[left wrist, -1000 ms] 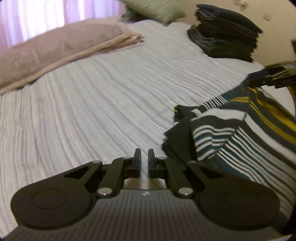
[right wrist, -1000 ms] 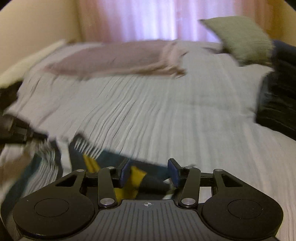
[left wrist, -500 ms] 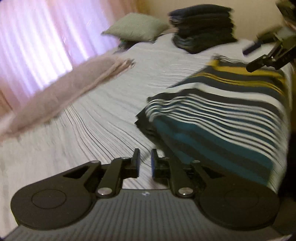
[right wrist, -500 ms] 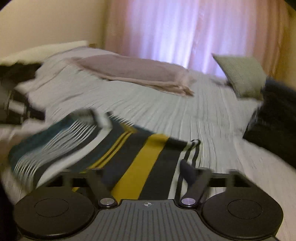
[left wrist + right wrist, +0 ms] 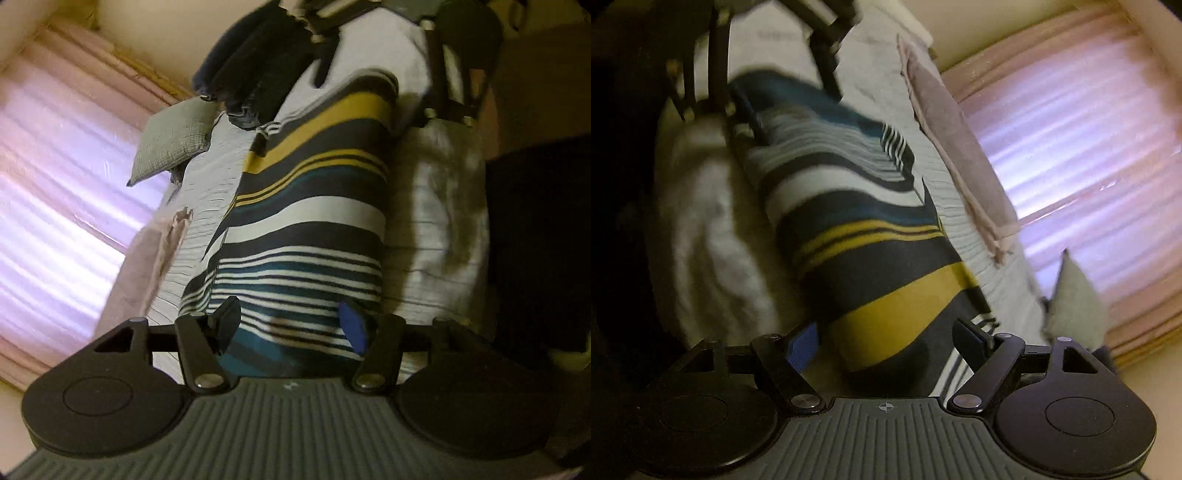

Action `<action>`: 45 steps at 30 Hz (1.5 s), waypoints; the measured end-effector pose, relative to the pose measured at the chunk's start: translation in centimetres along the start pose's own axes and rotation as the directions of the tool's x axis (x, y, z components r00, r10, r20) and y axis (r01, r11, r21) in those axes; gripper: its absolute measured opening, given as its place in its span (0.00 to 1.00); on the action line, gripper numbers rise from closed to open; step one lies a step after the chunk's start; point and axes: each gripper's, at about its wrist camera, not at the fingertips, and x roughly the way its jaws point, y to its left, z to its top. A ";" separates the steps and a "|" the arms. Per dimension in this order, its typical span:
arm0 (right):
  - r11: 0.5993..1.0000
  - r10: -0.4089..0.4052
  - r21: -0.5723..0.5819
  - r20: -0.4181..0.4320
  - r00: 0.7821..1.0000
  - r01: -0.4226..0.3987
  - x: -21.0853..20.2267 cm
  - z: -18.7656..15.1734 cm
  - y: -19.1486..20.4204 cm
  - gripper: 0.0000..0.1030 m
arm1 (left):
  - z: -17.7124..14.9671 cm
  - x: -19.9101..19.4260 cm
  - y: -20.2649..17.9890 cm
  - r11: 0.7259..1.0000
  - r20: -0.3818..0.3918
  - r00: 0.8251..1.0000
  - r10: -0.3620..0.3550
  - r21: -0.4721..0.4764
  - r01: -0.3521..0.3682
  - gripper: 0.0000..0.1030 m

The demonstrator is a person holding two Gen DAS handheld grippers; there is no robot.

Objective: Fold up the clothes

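Note:
A folded garment (image 5: pixel 306 221) striped in teal, white, dark grey and mustard lies as a long band on the white bed cover (image 5: pixel 207 192), close to the bed's edge. My left gripper (image 5: pixel 291 321) is open, its jaws wide apart over the teal-and-white end. My right gripper (image 5: pixel 886 343) is also open, straddling the mustard end of the garment (image 5: pixel 857 229). Each view shows the other gripper's black frame (image 5: pixel 458 62) blurred at the garment's far end. Neither pair of pads pinches the cloth.
A stack of dark folded clothes (image 5: pixel 258 66) sits past the mustard end, beside a grey-green pillow (image 5: pixel 173 144). A pink-beige blanket (image 5: pixel 956 155) lies along the far side under bright curtains (image 5: pixel 55 203). Beyond the near bed edge it is dark (image 5: pixel 535 240).
My left gripper, shut before, has opened wide. Both cameras have rolled sideways and dropped low over the garment, which now lies stretched out flat between the two grippers.

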 end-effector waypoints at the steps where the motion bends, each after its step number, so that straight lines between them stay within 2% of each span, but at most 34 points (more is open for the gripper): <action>1: 1.000 -0.007 -0.020 -0.024 1.000 0.007 1.0 0.0 0.2 0.77 | 0.2 0.3 -0.4 1.000 -0.009 1.000 0.012 0.017 -0.011 0.59; 4: 0.997 -0.017 -0.072 -0.057 0.998 0.013 3.3 -0.2 1.0 0.76 | 0.9 -0.7 -0.1 1.000 0.005 1.000 0.007 -0.029 -0.007 0.57; 5: 0.997 -0.017 -0.080 -0.055 0.998 0.012 3.8 -0.3 1.1 0.72 | 1.1 -0.9 -0.3 1.000 0.014 1.000 0.001 -0.026 -0.001 0.58; 6: 0.998 -0.017 -0.057 -0.054 0.998 0.014 4.0 -0.3 0.8 0.56 | 1.3 -1.2 -0.6 1.000 0.022 1.000 -0.005 -0.022 0.005 0.60; 7: 0.999 -0.017 -0.034 -0.053 0.998 0.016 4.1 -0.3 0.4 0.47 | 1.4 -1.3 -0.8 1.000 0.028 1.000 -0.010 -0.017 0.010 0.60; 10: 0.999 -0.017 0.036 -0.050 0.999 0.018 3.7 0.0 -0.9 0.37 | 1.2 0.6 -1.7 1.000 -0.035 0.999 -0.014 0.004 0.014 0.62; 14: 0.996 -0.029 0.083 -0.044 0.999 0.032 3.0 0.6 -1.9 0.36 | 1.0 2.5 -3.0 0.995 -0.072 0.996 0.057 0.085 -0.051 0.62; 16: 0.997 -0.026 0.078 -0.050 0.998 0.030 3.4 0.2 -1.5 0.36 | 0.9 2.8 -2.8 0.993 -0.080 0.994 0.068 0.099 -0.060 0.56; 18: 0.997 -0.028 0.074 -0.051 0.998 0.031 3.7 -0.1 -1.2 0.37 | 0.8 2.9 -2.2 0.994 -0.086 0.995 0.059 0.094 -0.051 0.42; 21: 0.996 -0.050 0.066 -0.049 0.998 0.053 3.6 0.1 -0.6 0.39 | 0.6 2.7 -1.4 0.996 -0.083 0.995 0.049 0.081 -0.042 0.34; 25: 0.996 -0.080 0.045 -0.046 0.996 0.082 3.4 0.1 0.0 0.45 | 0.4 2.7 -0.8 0.999 -0.078 0.997 0.019 0.034 -0.017 0.35; 30: 0.995 -0.099 0.014 -0.050 0.994 0.099 3.0 -0.6 0.7 0.54 | 0.1 2.6 -1.8 0.998 -0.077 0.996 0.049 0.042 -0.046 0.43; 33: 0.994 -0.110 -0.031 -0.046 0.993 0.109 3.2 -0.8 0.9 0.55 | -0.2 2.5 -2.3 0.997 -0.080 0.995 0.067 0.051 -0.063 0.43; 38: 0.991 -0.118 -0.070 -0.014 0.993 0.117 4.4 -0.5 0.4 0.55 | 0.0 3.1 -1.8 0.998 -0.093 0.994 0.054 0.026 -0.052 0.44; 39: 0.991 -0.117 -0.069 -0.014 0.993 0.116 4.9 -0.6 0.3 0.54 | 0.0 3.3 -1.7 0.999 -0.093 0.995 0.047 0.023 -0.045 0.41; 41: 0.992 -0.115 -0.056 -0.008 0.993 0.115 5.5 -0.8 0.0 0.42 | 0.0 3.7 -1.5 0.999 -0.091 0.995 0.033 0.017 -0.032 0.37; 45: 0.998 -0.062 0.016 0.013 0.998 0.061 6.0 -1.1 -1.7 0.37 | 0.2 3.7 -0.6 1.000 -0.090 0.996 -0.006 0.004 0.007 0.31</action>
